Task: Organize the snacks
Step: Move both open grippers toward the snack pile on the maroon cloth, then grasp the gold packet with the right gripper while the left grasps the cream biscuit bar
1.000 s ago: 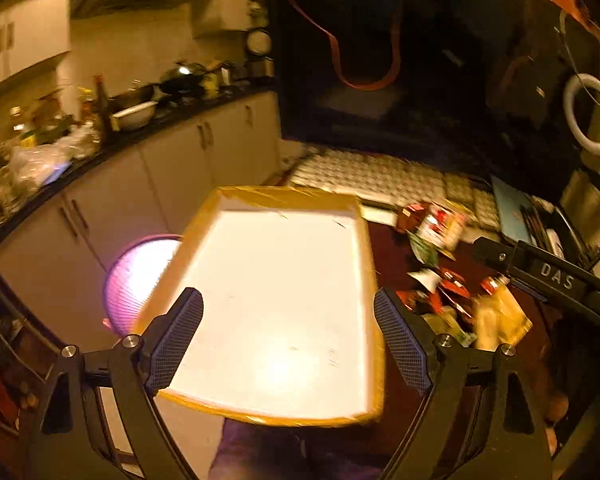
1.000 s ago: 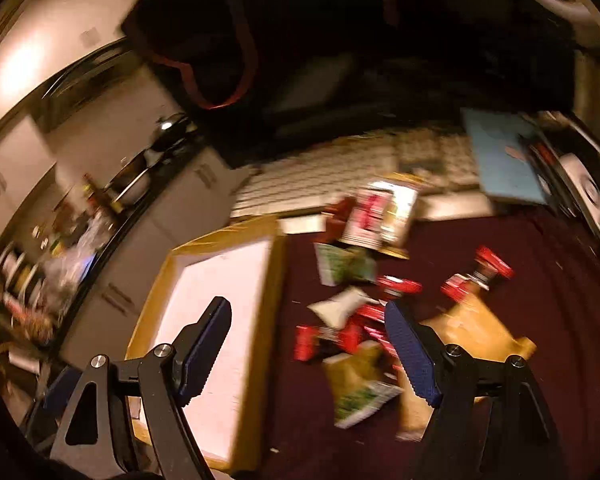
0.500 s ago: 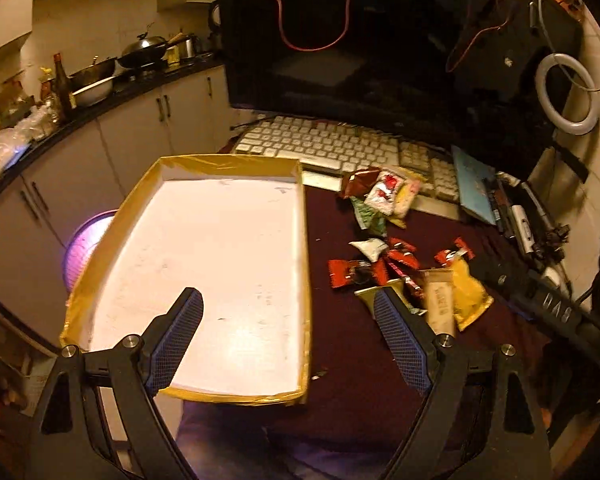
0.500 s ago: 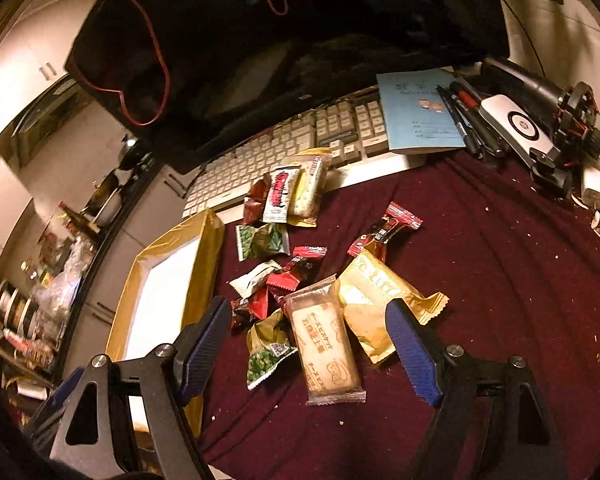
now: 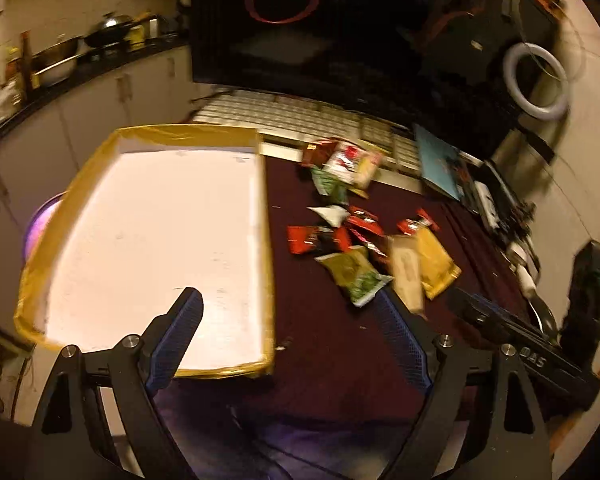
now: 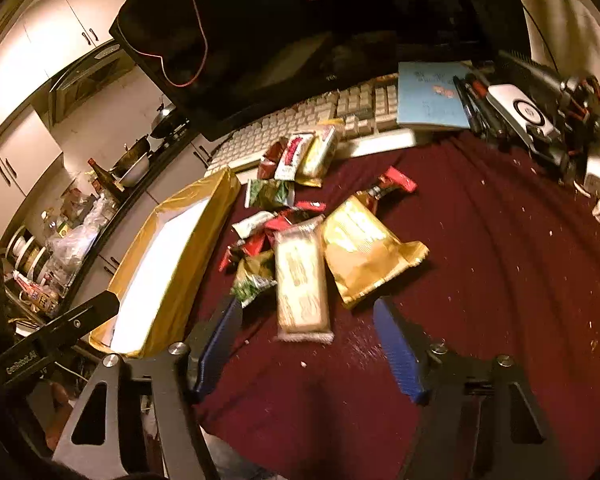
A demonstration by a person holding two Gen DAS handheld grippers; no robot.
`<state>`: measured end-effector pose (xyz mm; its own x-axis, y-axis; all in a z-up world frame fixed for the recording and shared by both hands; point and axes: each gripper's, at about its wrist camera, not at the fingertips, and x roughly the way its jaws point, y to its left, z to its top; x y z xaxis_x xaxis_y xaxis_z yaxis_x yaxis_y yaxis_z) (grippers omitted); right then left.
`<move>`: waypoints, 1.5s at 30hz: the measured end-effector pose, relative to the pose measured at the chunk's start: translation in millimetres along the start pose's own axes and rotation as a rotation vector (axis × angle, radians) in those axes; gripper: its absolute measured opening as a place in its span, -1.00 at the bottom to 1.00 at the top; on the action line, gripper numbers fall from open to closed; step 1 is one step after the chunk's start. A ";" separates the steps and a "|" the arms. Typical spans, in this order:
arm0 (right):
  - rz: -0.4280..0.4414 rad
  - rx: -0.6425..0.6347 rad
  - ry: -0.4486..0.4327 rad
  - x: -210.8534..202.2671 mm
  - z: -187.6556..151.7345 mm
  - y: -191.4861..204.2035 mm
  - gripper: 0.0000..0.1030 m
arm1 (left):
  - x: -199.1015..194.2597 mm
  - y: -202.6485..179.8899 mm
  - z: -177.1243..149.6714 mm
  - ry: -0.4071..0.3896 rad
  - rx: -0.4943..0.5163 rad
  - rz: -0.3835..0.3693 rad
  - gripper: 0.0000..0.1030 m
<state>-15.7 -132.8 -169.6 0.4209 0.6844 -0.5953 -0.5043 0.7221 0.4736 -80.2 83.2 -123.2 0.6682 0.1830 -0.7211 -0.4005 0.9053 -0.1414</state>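
A pile of snack packets (image 6: pixel 300 232) lies on the dark red cloth (image 6: pixel 480 260); it also shows in the left wrist view (image 5: pixel 364 240). A clear biscuit pack (image 6: pixel 302 280) lies nearest, beside a gold bag (image 6: pixel 364 248) and a green packet (image 6: pixel 254 276). A shallow white tray with a gold rim (image 5: pixel 160 240) stands left of the pile, empty; it shows in the right wrist view (image 6: pixel 204 248) too. My left gripper (image 5: pixel 288 324) is open over the tray's near right corner. My right gripper (image 6: pixel 306 332) is open just in front of the biscuit pack.
A white keyboard (image 6: pixel 300 120) and a dark monitor (image 6: pixel 300 40) stand behind the snacks. A blue notebook (image 6: pixel 430 96), pens and gadgets (image 6: pixel 532 112) lie at the back right. A ring light (image 5: pixel 536 80) hangs on the wall. Kitchen counters (image 5: pixel 60 72) are at the left.
My right gripper has moved closer to the snack pile, so the biscuit pack now sits just before its fingers. My left gripper's view has shifted slightly over the tray's near right corner.
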 end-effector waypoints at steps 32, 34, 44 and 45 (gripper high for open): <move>-0.175 -0.191 0.075 51.1 37.5 -19.1 -0.14 | 71.2 -83.8 17.5 0.150 0.181 -0.116 0.57; -0.122 -0.095 0.017 39.2 45.4 -36.8 -0.14 | 77.2 -87.7 17.0 0.160 0.186 -0.116 0.52; -0.066 0.131 -0.075 22.2 51.6 -75.6 -0.14 | 117.6 -127.7 12.6 0.250 0.281 -0.084 0.09; -0.080 0.122 -0.079 22.1 51.3 -73.4 -0.14 | 124.5 -130.9 8.6 0.267 0.308 -0.041 -0.11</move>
<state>69.3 -165.5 -184.2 0.5162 0.6267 -0.5838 -0.3736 0.7781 0.5050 60.8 -9.3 -188.6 0.4776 0.0751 -0.8754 -0.1433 0.9897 0.0068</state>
